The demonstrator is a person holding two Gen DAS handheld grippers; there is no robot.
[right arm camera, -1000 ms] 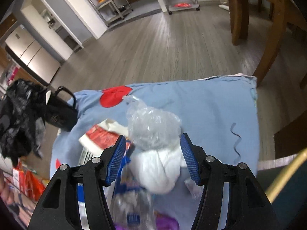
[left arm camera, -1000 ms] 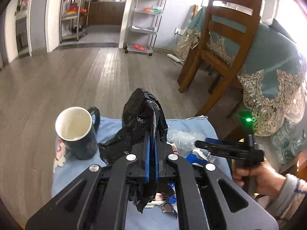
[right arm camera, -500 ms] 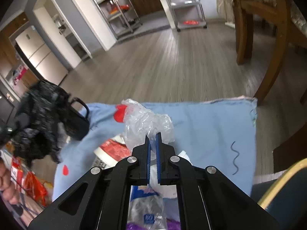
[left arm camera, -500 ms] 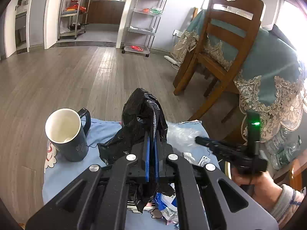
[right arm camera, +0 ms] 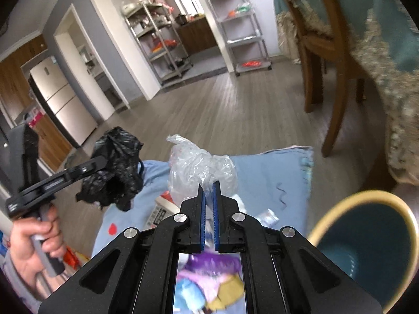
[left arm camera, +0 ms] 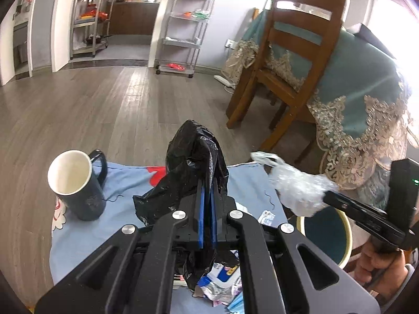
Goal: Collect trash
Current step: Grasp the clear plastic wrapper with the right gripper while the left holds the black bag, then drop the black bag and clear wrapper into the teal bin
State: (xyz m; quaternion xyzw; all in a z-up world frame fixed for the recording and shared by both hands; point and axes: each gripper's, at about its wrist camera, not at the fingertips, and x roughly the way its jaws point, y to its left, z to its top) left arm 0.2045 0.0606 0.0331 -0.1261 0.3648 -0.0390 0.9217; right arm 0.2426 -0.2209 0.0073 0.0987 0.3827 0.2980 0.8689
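Hanging clear of the cloth, the crumpled clear plastic bag (right arm camera: pixel 200 167) was pinched in the right gripper (right arm camera: pixel 208 187), its jaws nearly together on the film. At centre frame of the left view the left gripper (left arm camera: pixel 207 183) was clamped on a black trash bag (left arm camera: pixel 193 162), which drooped over the blue cloth (left arm camera: pixel 125 183) covering the bench. A dark mug (left arm camera: pixel 76 185) stood at the cloth's left edge; loose wrappers (left arm camera: pixel 222 280) lay low in the frame. Beyond the cloth's far edge, bare wooden floor (left arm camera: pixel 104 110) stretched open to the shelves; a chair (left arm camera: pixel 293 62) crowded the upper right.
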